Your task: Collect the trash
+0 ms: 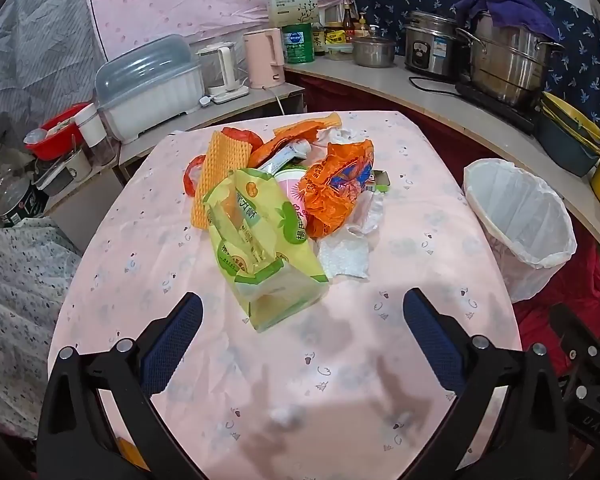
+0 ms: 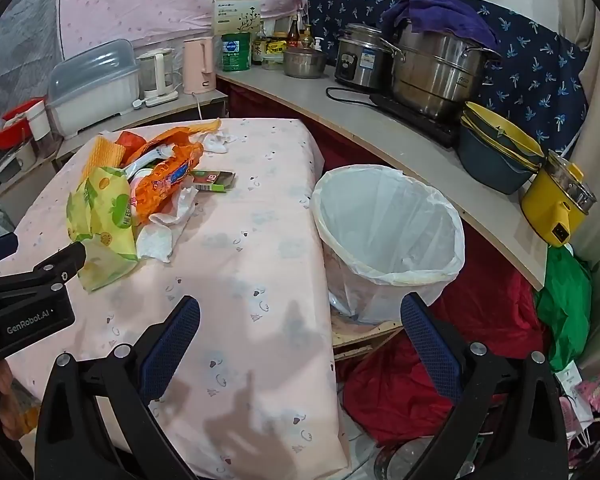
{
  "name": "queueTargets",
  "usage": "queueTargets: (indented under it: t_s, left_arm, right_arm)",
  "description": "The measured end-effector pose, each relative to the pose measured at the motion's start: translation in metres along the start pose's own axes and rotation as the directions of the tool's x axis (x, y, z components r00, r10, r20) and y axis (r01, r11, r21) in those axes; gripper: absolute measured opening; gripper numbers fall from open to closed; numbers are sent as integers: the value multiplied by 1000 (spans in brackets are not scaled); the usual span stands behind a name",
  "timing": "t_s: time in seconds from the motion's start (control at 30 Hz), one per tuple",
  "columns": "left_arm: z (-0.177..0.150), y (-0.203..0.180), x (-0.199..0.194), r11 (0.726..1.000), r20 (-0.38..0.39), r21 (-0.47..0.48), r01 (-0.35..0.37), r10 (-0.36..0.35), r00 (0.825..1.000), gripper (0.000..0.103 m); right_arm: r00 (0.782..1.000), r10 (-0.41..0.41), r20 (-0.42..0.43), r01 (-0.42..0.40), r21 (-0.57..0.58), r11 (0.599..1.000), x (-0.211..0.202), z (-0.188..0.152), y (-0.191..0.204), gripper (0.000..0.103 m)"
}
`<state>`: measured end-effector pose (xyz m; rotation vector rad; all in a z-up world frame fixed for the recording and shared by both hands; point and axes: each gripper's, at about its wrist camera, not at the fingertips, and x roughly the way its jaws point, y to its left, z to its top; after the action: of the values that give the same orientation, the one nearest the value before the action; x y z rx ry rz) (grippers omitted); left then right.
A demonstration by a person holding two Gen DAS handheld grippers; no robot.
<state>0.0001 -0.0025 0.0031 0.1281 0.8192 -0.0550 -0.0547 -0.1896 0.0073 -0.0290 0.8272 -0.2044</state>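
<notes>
Two grippers are under my control, and I start with the left wrist view: my left gripper (image 1: 302,316) hangs over the pink patterned tablecloth (image 1: 148,248) with its blue-padded jaws spread wide and nothing between them. Just ahead of it lies the pile of trash, and nearest is a crumpled yellow-green plastic snack bag (image 1: 260,248), its open mouth towards me. Behind it sit an orange crinkled wrapper (image 1: 336,184), a yellow-orange foam net sleeve (image 1: 216,176) and some white tissue paper (image 1: 344,256). I judge all of this light, soft and slippery; film like that will likely fold and slide instead of resisting, so I would pinch the bag at a bunched edge near its mouth, not across its flat face. To the right, off the table edge, stands the white-lined waste bin (image 1: 520,216), which looks empty. In the right wrist view, my right gripper (image 2: 300,316) is equally wide open and holds nothing, hovering over the table's right edge with the same bin (image 2: 388,232) just ahead. The pile is well off to its left, with a small flat green-and-red carton (image 2: 216,181) at its near side, stiffer than the rest and easy to take by its edges.
</notes>
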Motion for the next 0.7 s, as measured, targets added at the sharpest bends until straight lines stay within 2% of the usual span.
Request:
queueTargets:
  t_s: [0.7]
  left_arm:
    - [-3,3,-4,1000,8,2,15,-15,1000,96]
  right_arm:
    - [1000,-4,7,4,-7,1000,-7,1,-1,96]
